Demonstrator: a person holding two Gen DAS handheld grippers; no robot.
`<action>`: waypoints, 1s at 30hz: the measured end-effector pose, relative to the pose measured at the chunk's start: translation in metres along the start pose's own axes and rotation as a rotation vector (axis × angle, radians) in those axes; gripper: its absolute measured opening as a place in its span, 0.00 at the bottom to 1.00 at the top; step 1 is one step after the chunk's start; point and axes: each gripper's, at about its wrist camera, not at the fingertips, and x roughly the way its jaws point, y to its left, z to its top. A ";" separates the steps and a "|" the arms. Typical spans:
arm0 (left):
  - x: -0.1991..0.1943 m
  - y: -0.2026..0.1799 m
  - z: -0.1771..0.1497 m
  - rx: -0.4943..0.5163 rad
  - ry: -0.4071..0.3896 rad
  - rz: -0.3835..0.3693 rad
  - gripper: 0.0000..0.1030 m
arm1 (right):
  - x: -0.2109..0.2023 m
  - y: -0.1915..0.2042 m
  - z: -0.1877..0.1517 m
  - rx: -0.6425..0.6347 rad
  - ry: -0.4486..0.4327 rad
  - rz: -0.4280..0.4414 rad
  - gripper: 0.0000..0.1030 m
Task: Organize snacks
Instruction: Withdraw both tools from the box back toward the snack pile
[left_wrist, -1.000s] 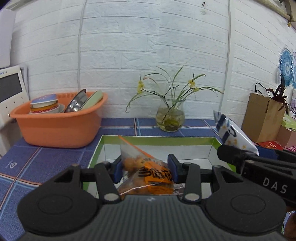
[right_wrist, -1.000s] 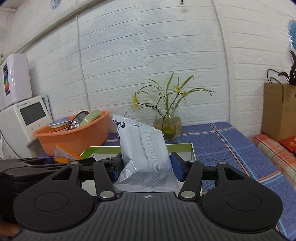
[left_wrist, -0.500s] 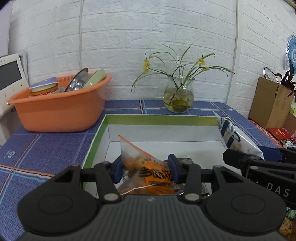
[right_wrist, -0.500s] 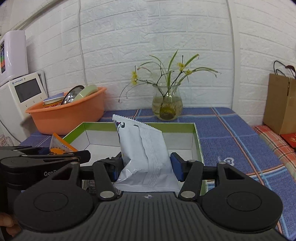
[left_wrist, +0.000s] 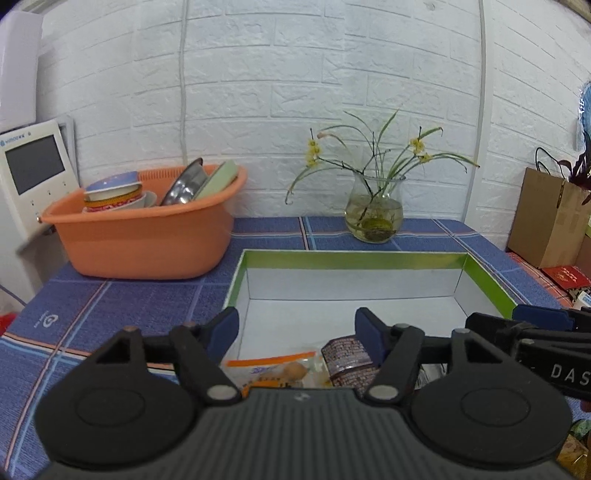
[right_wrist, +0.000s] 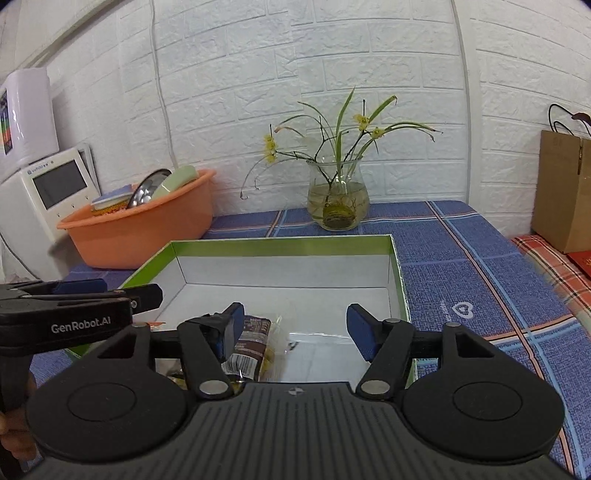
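Observation:
The green-rimmed white box (left_wrist: 354, 260) lies just ahead of both grippers. My left gripper (left_wrist: 297, 330) is opening, with its pads clear of the orange snack bag (left_wrist: 273, 369), which lies flat on the box floor below them, next to a brown packet (left_wrist: 345, 356). My right gripper (right_wrist: 297, 328) is also opening, nothing pressed between its pads. The white packet (right_wrist: 317, 350) lies blurred on the box floor (right_wrist: 280, 295) beneath it, beside the brown packet (right_wrist: 251, 343). Each gripper shows in the other's view: right gripper (left_wrist: 495, 317), left gripper (right_wrist: 129, 291).
An orange basin (left_wrist: 147, 240) of dishes stands at the back left on the blue tablecloth (left_wrist: 110, 306). A glass vase (left_wrist: 373, 214) with flowers is behind the box, by the brick wall. A brown paper bag (left_wrist: 546, 218) stands to the right, a white appliance (left_wrist: 33, 173) to the left.
Both grippers have let go. The orange bag has dropped from the left jaws into the box and the white packet from the right jaws. Both pairs of jaws stand wider.

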 end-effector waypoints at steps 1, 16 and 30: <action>-0.008 0.004 0.002 -0.007 -0.009 0.008 0.68 | -0.005 -0.001 0.003 0.010 -0.012 0.011 0.99; -0.104 0.038 -0.057 -0.008 -0.060 0.083 0.91 | -0.077 -0.039 0.003 0.103 -0.141 0.160 1.00; -0.149 0.006 -0.114 0.059 -0.039 0.073 0.91 | -0.146 -0.080 -0.068 0.118 -0.077 -0.082 1.00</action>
